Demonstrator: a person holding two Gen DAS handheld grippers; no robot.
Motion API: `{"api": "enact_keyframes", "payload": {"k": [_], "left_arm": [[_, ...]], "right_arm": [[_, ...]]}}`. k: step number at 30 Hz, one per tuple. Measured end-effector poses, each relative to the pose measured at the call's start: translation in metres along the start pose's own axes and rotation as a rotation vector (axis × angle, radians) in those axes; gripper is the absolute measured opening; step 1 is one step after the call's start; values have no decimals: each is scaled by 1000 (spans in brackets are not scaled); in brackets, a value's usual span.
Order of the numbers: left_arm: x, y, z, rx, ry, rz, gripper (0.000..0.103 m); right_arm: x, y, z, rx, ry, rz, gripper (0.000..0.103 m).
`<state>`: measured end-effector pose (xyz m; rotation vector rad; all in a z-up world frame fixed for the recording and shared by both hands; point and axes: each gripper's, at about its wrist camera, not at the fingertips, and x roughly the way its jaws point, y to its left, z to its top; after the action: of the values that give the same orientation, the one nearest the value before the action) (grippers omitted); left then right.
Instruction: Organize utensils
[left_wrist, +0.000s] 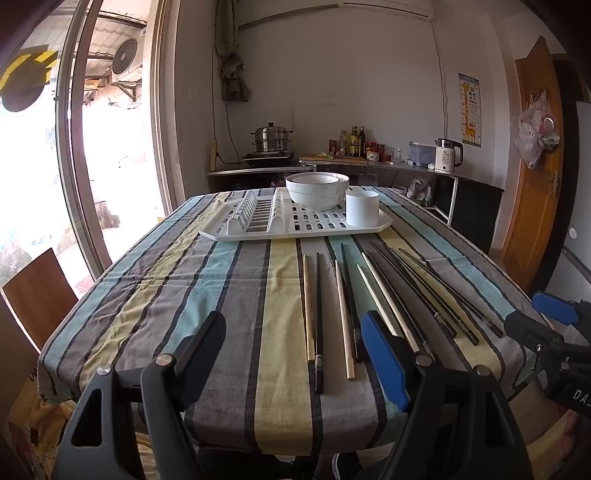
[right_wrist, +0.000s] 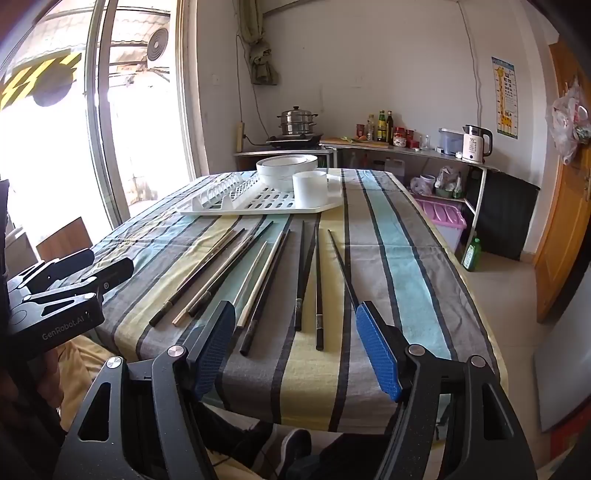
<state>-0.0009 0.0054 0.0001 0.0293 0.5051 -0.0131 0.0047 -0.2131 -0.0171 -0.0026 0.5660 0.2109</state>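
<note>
Two grippers sit at the near edge of my bench, both with fingers spread wide and nothing between them. My left gripper (left_wrist: 295, 354) hovers over the striped tablecloth (left_wrist: 147, 295); a wooden chopstick and a black one lie straight ahead between its fingers, not touching the pads. My right gripper (right_wrist: 299, 347) frames three black chopsticks the same way, their butt ends just short of its blue pads.

Ahead, the chopsticks (left_wrist: 369, 302) fan across the cloth in a loose row, black and pale wood mixed, tips pointing away from me. Beyond them rests a white dish rack (left_wrist: 295, 225) holding stacked white bowls (left_wrist: 317, 190) and a white cylindrical cup (left_wrist: 362, 208) at its right side.

The left view catches my right gripper at its right edge, with the letters "DAS" on its body. The right view shows the left gripper's housing marked "GenRobot.AI", plus a pink storage bin (right_wrist: 441, 218) and a green bottle (right_wrist: 472, 254) on the floor. A kettle (right_wrist: 476, 144) stands on the far counter.
</note>
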Motion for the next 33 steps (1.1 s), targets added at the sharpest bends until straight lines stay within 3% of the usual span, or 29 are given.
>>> {"api": "enact_keyframes", "payload": {"k": [33], "left_arm": [[0,-6,1,6,5,-10,78]], "right_arm": [[-5,-1,4,-7,-14,-4,68]]}}
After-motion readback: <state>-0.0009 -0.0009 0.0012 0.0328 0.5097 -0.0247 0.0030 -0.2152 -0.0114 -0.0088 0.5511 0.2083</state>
